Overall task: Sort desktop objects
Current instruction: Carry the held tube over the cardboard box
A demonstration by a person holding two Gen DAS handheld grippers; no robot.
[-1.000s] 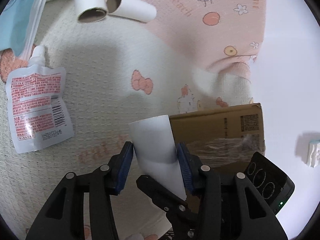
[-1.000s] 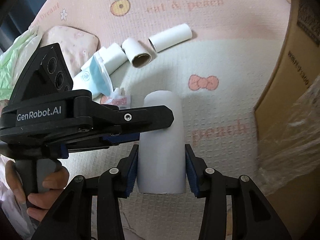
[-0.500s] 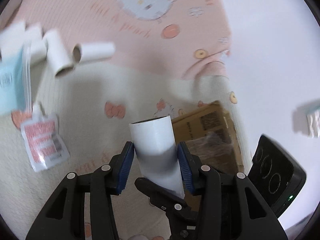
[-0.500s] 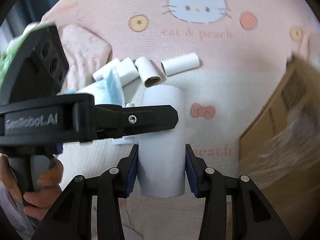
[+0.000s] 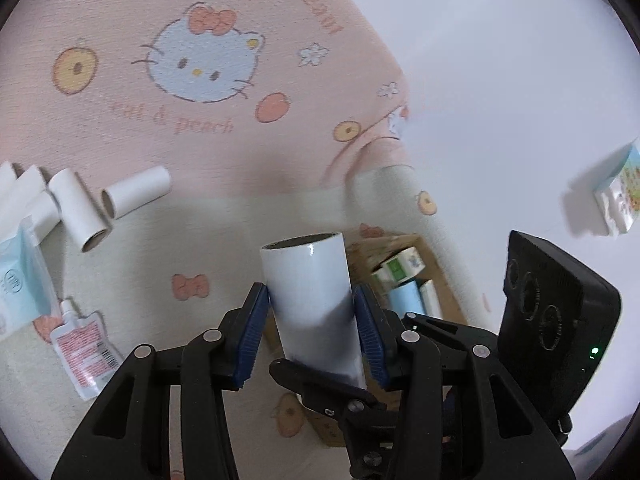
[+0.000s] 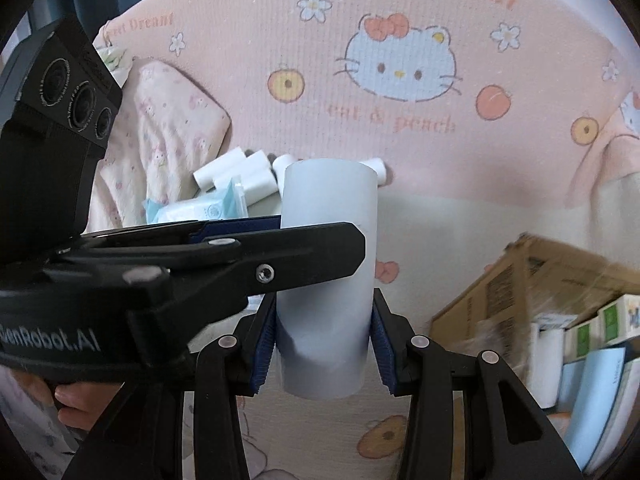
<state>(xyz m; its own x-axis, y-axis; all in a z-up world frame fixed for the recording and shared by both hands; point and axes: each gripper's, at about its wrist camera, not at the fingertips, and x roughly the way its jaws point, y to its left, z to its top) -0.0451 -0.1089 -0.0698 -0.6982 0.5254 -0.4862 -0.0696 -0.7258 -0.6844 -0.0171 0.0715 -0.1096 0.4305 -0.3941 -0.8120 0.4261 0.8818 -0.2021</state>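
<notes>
Left gripper (image 5: 312, 330) and right gripper (image 6: 324, 342) both clamp one white roll (image 5: 310, 292), each pair of blue pads (image 5: 252, 336) pressed flat against its opposite sides. The left gripper grips the roll nearer its far, open end; the right gripper holds the near end, and its black finger crosses below the roll in the left wrist view. The roll is held in the air above a pink and cream blanket (image 5: 224, 208) printed with a cartoon cat. To the right, below the roll, stands an open cardboard box (image 6: 516, 276) holding small cartons and tubes. To the far left lie several white tubes (image 5: 136, 196) in a loose cluster on the blanket, beside a pale blue wipes pack (image 6: 200, 210). Nearer left lies a spouted pouch (image 5: 82, 346) with red print.
</notes>
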